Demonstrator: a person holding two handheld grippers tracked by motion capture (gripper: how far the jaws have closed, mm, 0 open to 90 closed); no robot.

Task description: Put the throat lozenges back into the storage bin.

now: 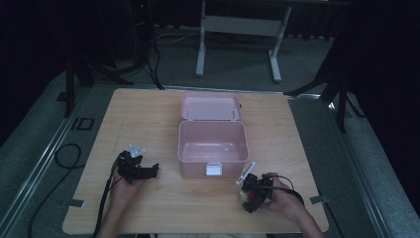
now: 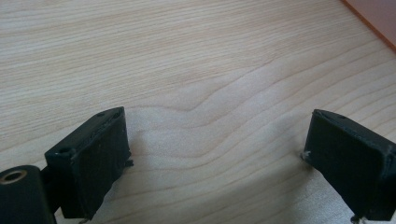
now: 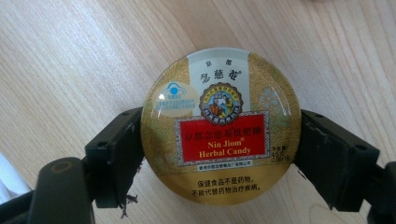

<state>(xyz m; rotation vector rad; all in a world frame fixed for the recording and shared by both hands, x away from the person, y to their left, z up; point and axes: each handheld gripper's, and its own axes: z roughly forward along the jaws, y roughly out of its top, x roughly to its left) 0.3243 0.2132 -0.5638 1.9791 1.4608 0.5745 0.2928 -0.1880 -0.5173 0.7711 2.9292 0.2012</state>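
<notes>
Right gripper view: candy tin [image 3: 220, 126] flat, label upright, in right tongs [image 3: 219, 154]; left tongs [image 2: 224, 158] apart.

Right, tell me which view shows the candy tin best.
The right gripper view: the round candy tin faces the camera, label readable, clamped between the right gripper jaws. In the high view it is a small pale shape at that gripper; the left gripper view looks at bare table.
</notes>
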